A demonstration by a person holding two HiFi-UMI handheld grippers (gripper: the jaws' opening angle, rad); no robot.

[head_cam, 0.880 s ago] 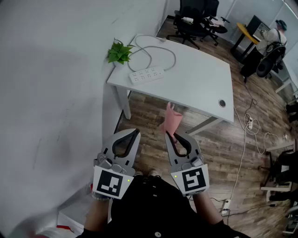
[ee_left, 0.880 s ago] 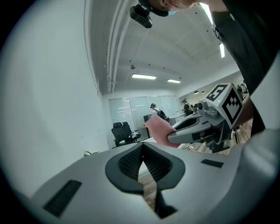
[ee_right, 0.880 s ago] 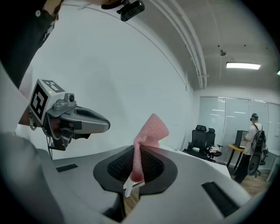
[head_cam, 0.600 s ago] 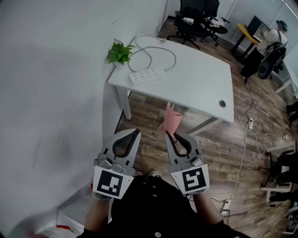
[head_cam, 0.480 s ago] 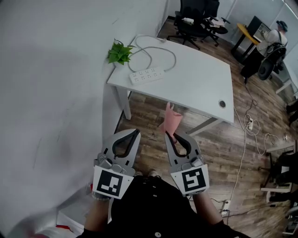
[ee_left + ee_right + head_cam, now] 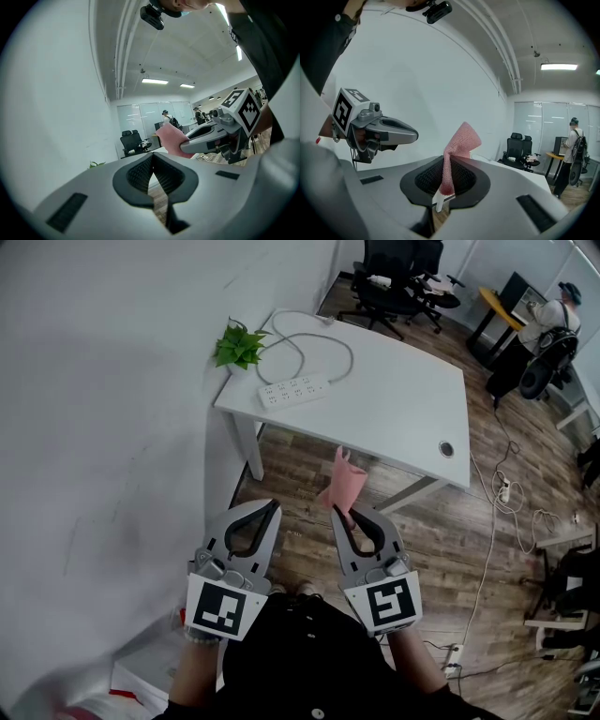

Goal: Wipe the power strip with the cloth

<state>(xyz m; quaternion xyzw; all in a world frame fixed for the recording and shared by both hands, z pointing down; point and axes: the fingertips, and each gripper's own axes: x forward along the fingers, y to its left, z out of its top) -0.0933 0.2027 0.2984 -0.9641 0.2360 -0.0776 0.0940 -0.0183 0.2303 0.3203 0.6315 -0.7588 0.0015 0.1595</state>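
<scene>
A white power strip lies on the near left part of a white desk, its cable looping behind it. In the head view both grippers are held low over the floor, well short of the desk. My right gripper is shut on a pink cloth, which stands up from its jaws; the same cloth shows in the right gripper view. My left gripper is shut with nothing in it. The left gripper view shows the pink cloth beside it.
A small green plant stands at the desk's left corner by the white wall. Black office chairs stand beyond the desk. Cables trail over the wooden floor at the right. A person stands far right.
</scene>
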